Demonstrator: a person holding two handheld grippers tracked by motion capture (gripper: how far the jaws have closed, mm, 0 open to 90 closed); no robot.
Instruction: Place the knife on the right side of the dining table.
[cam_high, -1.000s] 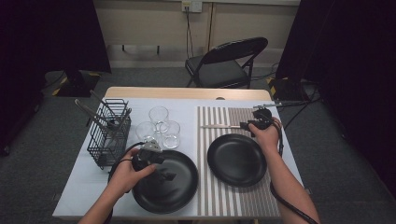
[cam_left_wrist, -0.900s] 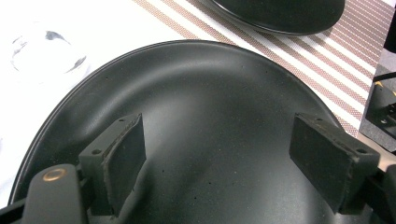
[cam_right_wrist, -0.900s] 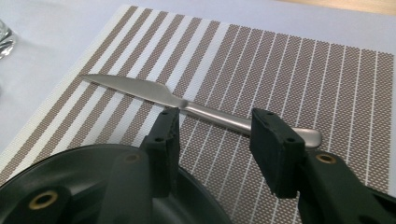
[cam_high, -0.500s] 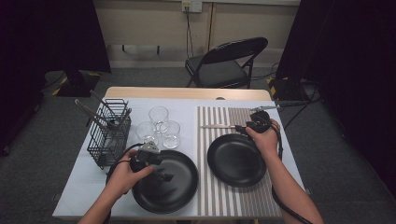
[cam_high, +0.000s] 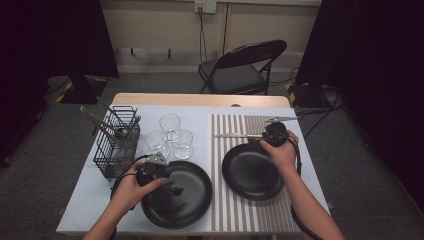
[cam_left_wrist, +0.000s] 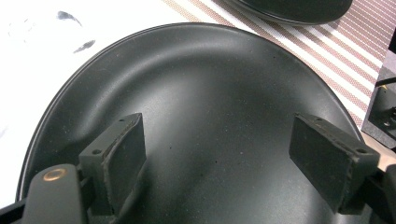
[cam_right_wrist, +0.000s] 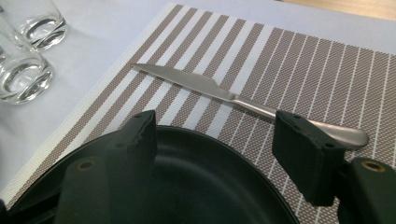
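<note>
Now both grippers hover open over black plates.
Right gripper (cam_right_wrist: 215, 154) has just been opening, nothing between its jaws; the knife (cam_right_wrist: 243, 100) lies on the striped mat (cam_right_wrist: 299, 70) just beyond the right plate (cam_high: 252, 171). Left gripper (cam_left_wrist: 233, 158) gapes empty over the left plate (cam_left_wrist: 201, 93).

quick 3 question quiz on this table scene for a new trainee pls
1. True or false: the knife lies on the striped placemat.
2. How many drinking glasses stand beside the wire basket?
3. The right gripper has its jaws: A) clamped on the knife, B) open above the rim of the right-hand plate, C) shut on a glass.

Key:
1. True, it lies just beyond that plate.
2. Three.
3. B. The jaws have just been opening, with nothing gripped between them. The left gripper is open too, over the left-hand plate.
</note>
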